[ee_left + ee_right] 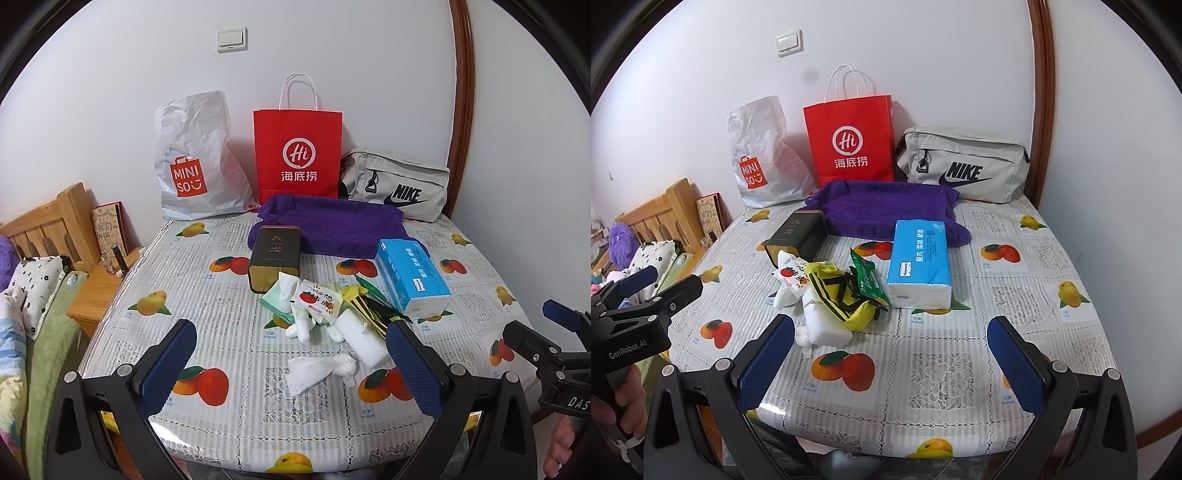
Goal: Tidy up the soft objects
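Purple towel [332,225] lies spread along the far edge of the surface [207,295], in front of the red bag [297,155]. Socks [299,321], a sponge [364,338] and a tissue pack [412,275] sit near the centre. Left gripper [291,365] and right gripper [892,363] hover at the near edge, fingers released, grasping nothing

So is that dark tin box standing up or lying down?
Lying down. The dark tin rests on its long side on the table, gold lettering facing up, one end pointing toward the camera, beside the purple towel.
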A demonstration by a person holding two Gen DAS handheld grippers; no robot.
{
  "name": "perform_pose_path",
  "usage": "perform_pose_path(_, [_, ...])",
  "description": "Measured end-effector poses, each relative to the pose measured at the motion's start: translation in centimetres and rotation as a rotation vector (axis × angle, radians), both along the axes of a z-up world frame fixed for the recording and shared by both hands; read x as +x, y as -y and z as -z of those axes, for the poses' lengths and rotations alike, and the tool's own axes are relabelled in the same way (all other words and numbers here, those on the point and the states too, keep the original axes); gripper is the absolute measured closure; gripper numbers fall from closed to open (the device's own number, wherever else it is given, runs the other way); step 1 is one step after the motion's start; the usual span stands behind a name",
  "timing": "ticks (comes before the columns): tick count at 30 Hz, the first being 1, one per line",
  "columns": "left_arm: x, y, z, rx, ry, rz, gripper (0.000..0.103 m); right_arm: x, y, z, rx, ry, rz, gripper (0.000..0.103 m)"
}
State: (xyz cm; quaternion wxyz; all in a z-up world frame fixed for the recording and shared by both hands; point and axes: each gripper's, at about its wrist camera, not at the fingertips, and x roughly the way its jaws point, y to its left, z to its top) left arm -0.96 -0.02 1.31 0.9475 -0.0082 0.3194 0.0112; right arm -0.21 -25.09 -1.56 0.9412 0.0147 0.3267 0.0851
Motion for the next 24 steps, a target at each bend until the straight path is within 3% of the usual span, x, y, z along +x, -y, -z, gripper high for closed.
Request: perform_pose_path(24, [0.35, 0.13, 0.97, -0.015, -0.011, 0.004, 0.0, 0.18, -0.19, 0.25, 0.005, 0.01, -0.009, 0.0])
